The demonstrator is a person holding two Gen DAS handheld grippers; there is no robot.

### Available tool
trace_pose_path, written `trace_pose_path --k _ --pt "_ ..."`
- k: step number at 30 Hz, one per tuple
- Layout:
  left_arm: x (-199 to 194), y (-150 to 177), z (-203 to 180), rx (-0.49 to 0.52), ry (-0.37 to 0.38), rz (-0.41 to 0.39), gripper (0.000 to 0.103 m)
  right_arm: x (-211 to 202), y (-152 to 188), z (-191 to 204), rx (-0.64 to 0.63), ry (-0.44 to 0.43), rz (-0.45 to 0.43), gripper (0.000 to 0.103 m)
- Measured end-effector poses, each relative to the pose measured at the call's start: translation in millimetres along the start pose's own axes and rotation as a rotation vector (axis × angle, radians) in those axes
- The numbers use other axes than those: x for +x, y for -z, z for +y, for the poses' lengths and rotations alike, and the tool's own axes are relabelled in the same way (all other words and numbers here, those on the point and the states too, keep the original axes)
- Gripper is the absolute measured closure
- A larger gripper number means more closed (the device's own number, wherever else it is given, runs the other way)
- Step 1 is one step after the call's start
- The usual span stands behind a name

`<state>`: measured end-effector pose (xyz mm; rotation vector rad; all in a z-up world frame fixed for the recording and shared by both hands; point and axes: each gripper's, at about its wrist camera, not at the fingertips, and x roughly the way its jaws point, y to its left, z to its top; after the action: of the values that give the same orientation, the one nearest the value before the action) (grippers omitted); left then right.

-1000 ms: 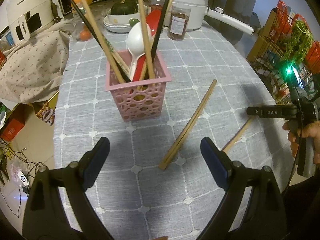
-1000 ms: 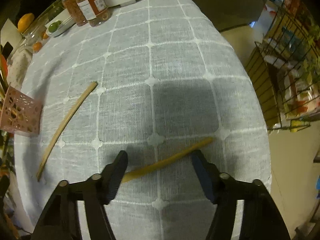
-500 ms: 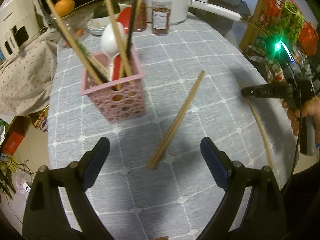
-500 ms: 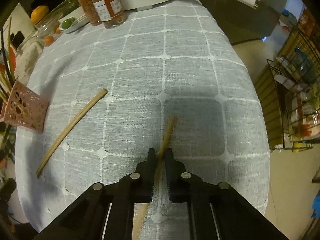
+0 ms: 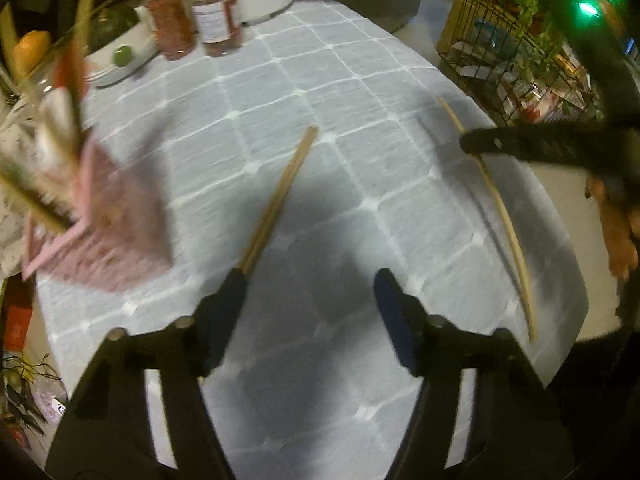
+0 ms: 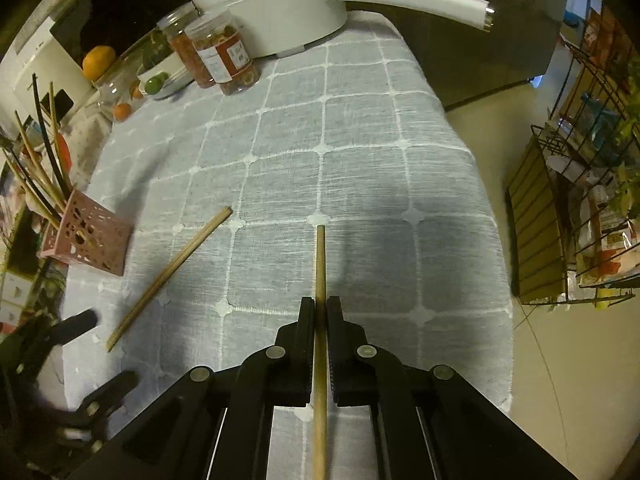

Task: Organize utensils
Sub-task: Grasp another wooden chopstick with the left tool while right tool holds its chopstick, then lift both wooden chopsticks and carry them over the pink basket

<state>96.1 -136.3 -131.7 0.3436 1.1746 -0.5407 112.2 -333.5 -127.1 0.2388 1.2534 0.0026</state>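
My right gripper [image 6: 319, 307] is shut on a wooden chopstick [image 6: 319, 264], which points forward above the tablecloth; the left wrist view shows the same chopstick [image 5: 502, 216] and the right gripper [image 5: 470, 146]. A pair of wooden chopsticks [image 5: 280, 196] lies on the cloth; it shows in the right wrist view too [image 6: 172, 272]. My left gripper [image 5: 310, 284] is open, its left fingertip at the pair's near end. The pink utensil basket [image 5: 100, 236] with chopsticks and spoons stands at the left [image 6: 86, 236].
A grey checked tablecloth [image 6: 360, 160] covers the table. A white pot [image 6: 272, 8], two jars [image 6: 224, 56], a plate and fruit stand at the back. A wire rack [image 6: 580, 220] stands right of the table edge.
My right gripper has lifted the chopstick and turned it forward. My left gripper has moved right and closer to the chopstick pair; the basket has slid to the left edge of its view.
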Motion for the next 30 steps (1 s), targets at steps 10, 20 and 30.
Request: trace_pose_path --k 10,20,30 --pt "46 -54 3 -0.025 -0.077 0.061 0.062 -16 -3 -15 0.016 -0.054 -0.027 0.097" --pt "67 -61 13 -0.101 -0.040 0.102 0.071 -22 -3 -20 0.033 -0.094 -0.039 0.097" --pt "59 -53 5 -0.103 -0.037 0.093 0.093 -31 -3 -16 0.050 -0.109 -0.072 0.097"
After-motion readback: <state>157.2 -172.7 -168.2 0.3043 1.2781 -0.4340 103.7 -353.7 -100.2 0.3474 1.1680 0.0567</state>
